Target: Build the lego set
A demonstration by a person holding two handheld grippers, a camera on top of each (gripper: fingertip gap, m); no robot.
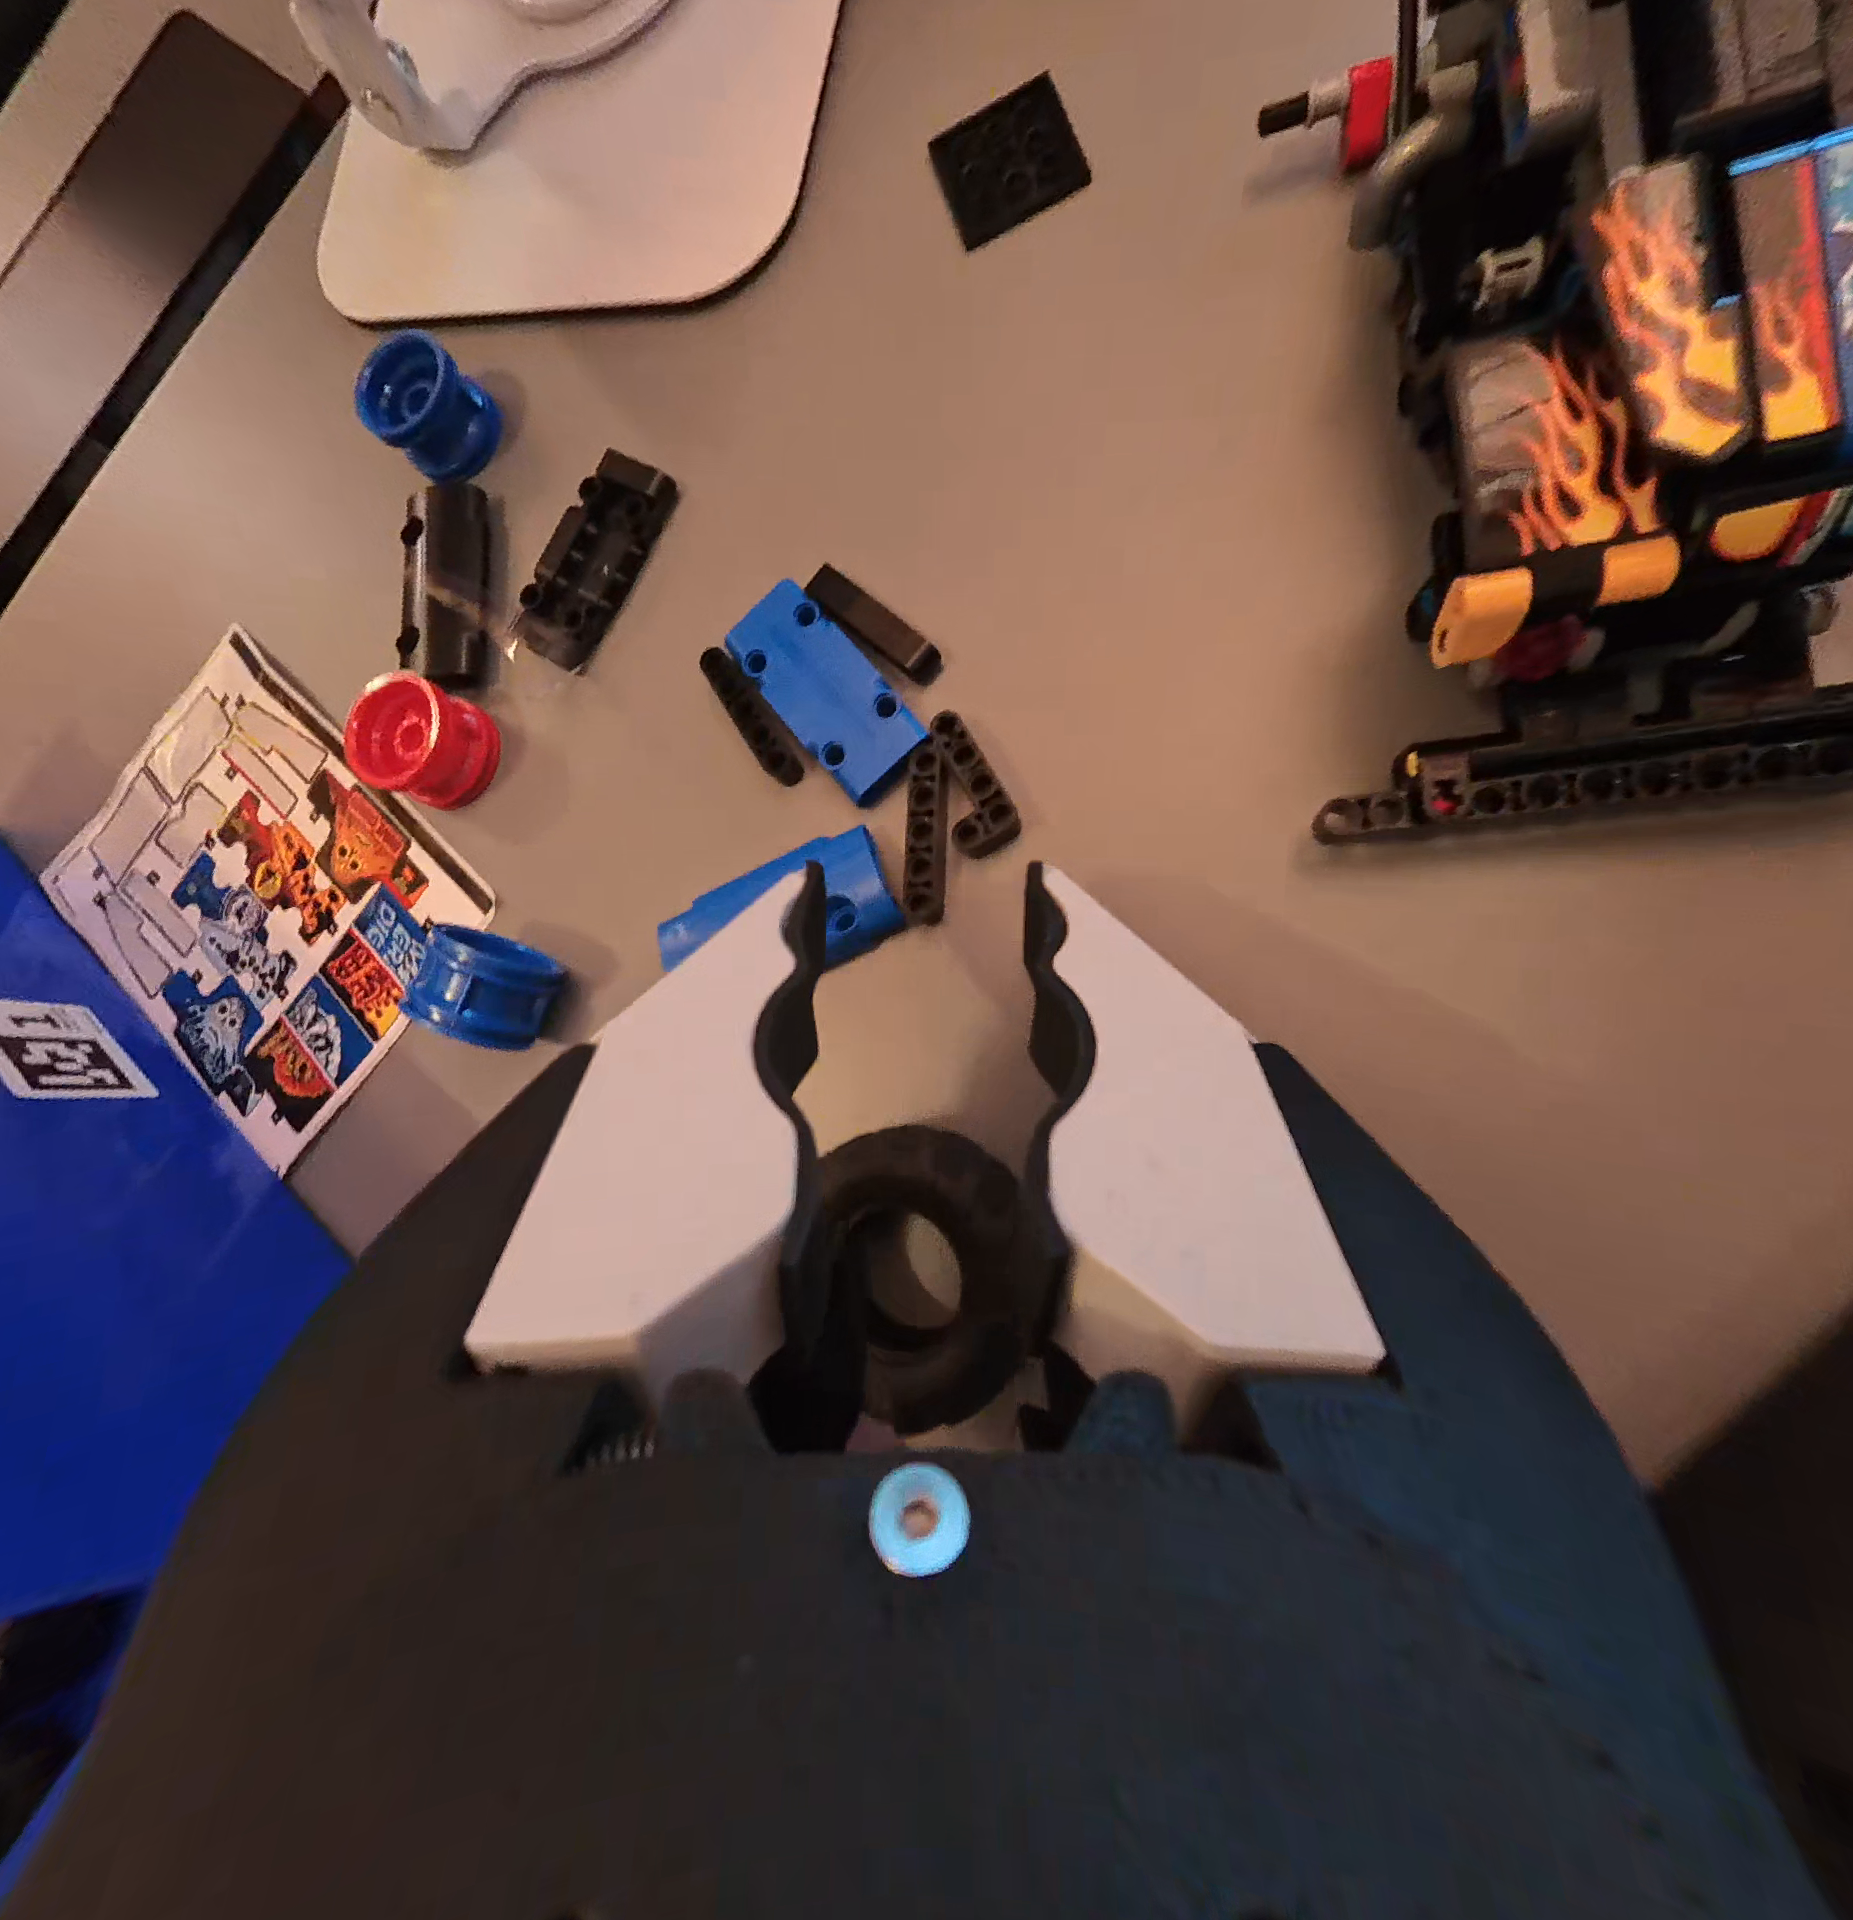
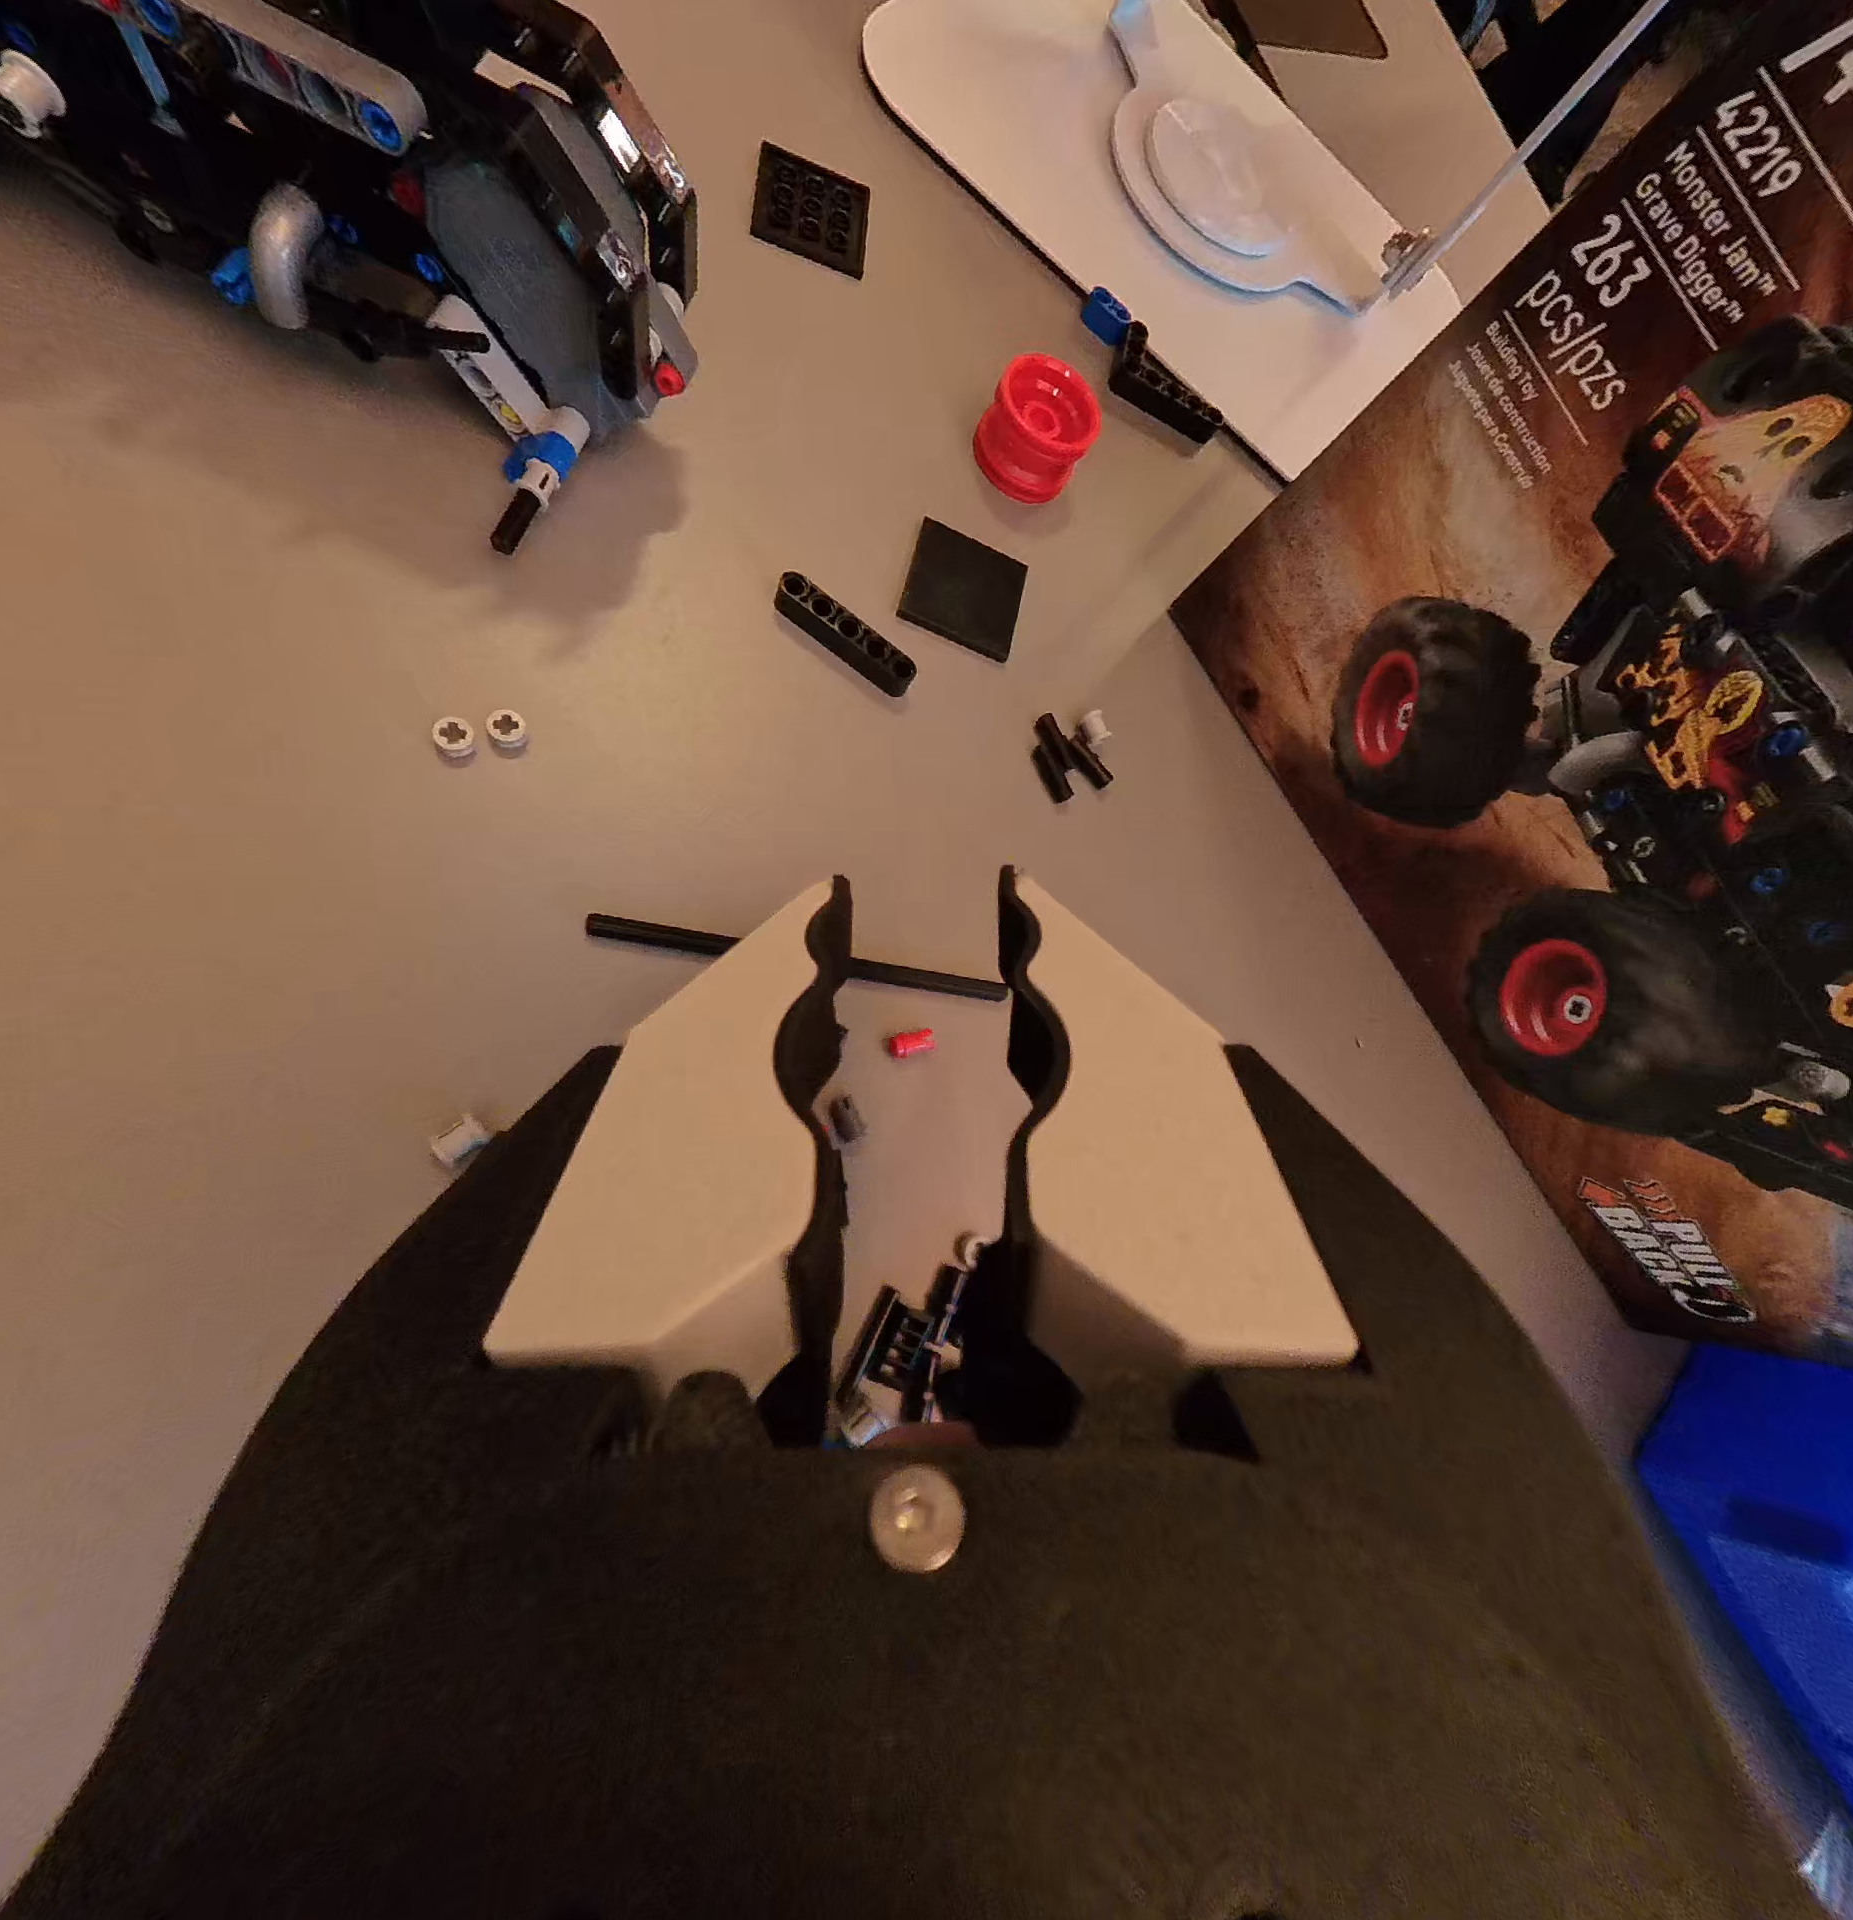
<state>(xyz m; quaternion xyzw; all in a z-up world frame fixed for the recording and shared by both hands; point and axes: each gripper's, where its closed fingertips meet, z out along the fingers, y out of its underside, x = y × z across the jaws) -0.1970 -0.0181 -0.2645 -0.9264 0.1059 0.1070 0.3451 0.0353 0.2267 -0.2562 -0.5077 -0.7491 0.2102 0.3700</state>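
Left gripper (image 1: 924,883) with white fingers (image 1: 683,1132), wavy black pads, black body, shiny blue ring below the fingers, right gripper (image 2: 922,883) alike, silver screw

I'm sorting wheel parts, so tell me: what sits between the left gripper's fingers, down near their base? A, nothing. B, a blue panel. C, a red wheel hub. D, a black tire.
D: a black tire sits between the left gripper fingers near their base; whether it is clamped is unclear.
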